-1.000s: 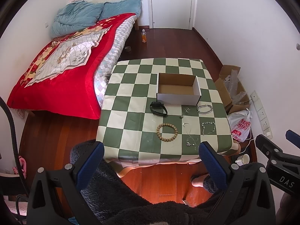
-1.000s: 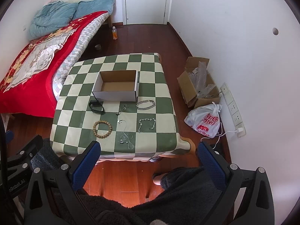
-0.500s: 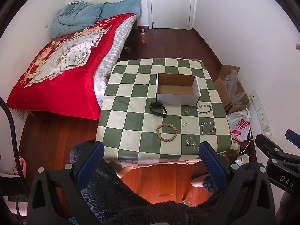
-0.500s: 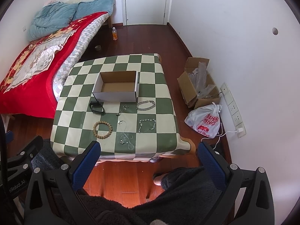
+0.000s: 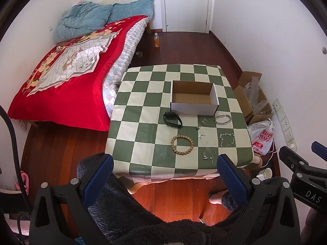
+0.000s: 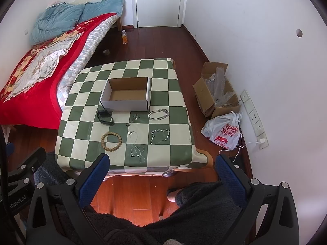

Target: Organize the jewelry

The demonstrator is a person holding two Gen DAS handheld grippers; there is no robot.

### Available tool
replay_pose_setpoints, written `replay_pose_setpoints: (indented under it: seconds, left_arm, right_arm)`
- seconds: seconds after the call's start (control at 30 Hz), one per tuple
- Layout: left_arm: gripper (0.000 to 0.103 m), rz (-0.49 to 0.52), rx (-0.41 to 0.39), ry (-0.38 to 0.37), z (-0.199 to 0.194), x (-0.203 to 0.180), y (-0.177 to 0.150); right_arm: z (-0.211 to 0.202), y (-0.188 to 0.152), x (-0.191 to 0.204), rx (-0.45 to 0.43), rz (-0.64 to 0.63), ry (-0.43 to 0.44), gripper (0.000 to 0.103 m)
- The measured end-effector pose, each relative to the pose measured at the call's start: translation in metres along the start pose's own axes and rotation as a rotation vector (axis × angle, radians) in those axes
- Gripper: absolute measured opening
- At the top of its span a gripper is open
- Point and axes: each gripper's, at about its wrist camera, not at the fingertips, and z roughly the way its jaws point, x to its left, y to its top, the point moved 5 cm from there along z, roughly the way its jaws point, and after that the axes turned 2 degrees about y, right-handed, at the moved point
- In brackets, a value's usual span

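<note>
The left gripper point(image 5: 164, 162) and right gripper point(image 6: 161, 161) are held wide apart and empty, well short of the checked table point(image 6: 159, 69); an open cardboard box point(image 6: 126, 102) is seen mid-table; before it lie a black band point(image 6: 105, 117), wooden bead bracelet point(image 6: 111, 141), silver chain bracelet point(image 6: 158, 114), thin necklace point(image 6: 137, 150) and linked bracelet point(image 6: 160, 136).

You hold your left hand-held gripper point(image 5: 164, 162) with its blue-padded fingers point(image 5: 98, 175) spread wide, gripping nothing. Your right hand-held gripper point(image 6: 161, 163) is likewise wide apart and empty, both raised above your lap.
</note>
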Motion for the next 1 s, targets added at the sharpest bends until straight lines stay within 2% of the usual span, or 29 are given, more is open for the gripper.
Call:
replay_pose_setpoints:
  seconds: [1.0]
  left_arm:
    - [0.103,-0.004,-0.011,0.0,-0.001,0.0014,0.0035]
  right_arm:
    - [-0.002,-0.0013,0.0013,-0.002,0.003,0.003,0.103]
